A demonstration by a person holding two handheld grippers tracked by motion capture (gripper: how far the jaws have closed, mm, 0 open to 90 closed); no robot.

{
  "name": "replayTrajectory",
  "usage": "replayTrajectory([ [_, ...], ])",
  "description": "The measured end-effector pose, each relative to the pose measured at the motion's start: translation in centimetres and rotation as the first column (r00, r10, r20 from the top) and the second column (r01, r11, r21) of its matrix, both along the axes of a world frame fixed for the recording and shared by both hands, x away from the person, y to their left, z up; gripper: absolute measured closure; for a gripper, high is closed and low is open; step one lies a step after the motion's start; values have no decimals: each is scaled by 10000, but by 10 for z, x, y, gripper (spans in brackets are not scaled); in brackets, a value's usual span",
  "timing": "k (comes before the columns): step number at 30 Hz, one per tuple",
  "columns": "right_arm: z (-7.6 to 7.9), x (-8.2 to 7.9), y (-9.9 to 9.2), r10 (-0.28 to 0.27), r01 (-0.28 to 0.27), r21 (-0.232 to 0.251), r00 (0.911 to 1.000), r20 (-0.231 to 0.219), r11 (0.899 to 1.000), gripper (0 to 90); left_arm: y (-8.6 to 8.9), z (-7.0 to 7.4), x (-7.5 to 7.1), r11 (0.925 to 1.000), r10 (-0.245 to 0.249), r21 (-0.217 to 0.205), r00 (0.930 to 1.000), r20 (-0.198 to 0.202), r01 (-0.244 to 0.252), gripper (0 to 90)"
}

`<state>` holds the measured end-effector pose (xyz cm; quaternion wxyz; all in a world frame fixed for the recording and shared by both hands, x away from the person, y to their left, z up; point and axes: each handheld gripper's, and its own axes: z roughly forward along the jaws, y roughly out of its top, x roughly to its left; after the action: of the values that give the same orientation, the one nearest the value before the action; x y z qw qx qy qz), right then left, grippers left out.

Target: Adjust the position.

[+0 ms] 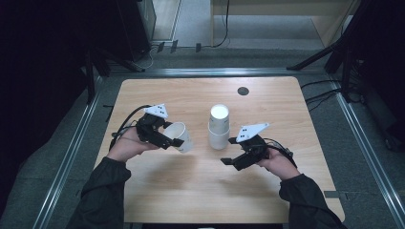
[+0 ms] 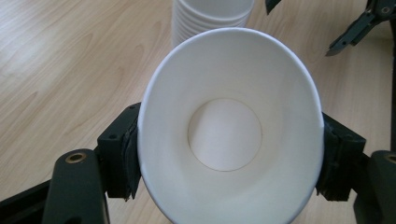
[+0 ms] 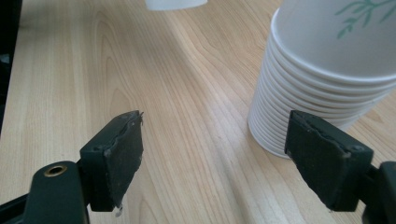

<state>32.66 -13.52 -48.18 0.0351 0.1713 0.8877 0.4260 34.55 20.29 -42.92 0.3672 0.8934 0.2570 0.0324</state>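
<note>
From above, a person at a wooden table (image 1: pixel 200 191) holds a gripper in each hand: the left gripper (image 1: pixel 175 141) is clamped on a single white paper cup (image 1: pixel 180 136), lifted clear and tilted to the left of a stack of upturned paper cups (image 1: pixel 219 126) standing near the table's middle, while the right gripper (image 1: pixel 230 151) sits just right of the stack's base, its jaws spread and holding nothing. The separated cup suggests it is being kept apart from the stack, with the free gripper placed to steady or reach the remaining cups. In the left gripper view, the cup (image 2: pixel 231 128) faces the camera mouth-first, pinched across its sides by both black jaws, its rim squeezed slightly oval; the stack (image 2: pixel 212 18) stands behind it. In the right gripper view, the parted jaws frame bare wood, the stack (image 3: pixel 322 79) just beyond the right-hand jaw, untouched, a green leaf print on its top cup.
</note>
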Motion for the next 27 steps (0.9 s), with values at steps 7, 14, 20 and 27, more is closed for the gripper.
replayTrajectory([
  [7, 0, 1, -4, -171, 171, 84, 9999, -3, 9998, 199, 15, -4, 8, 9987, 487, 139, 9988, -4, -487, 251],
  [14, -1, 0, -5, -228, 228, 29, 9997, -16, 9997, 199, 27, -5, 13, 9966, 806, 145, 9967, 48, -807, 251],
  [20, 0, 0, -7, -247, 248, 28, 9997, -39, 9997, 198, 39, -7, 18, 9933, 1151, 73, 9933, 95, -1152, 252],
  [27, 0, 1, -6, -243, 243, 21, 9997, -21, 9997, 198, 50, -10, 25, 9861, 1593, 448, 9869, 239, -1602, 251],
])
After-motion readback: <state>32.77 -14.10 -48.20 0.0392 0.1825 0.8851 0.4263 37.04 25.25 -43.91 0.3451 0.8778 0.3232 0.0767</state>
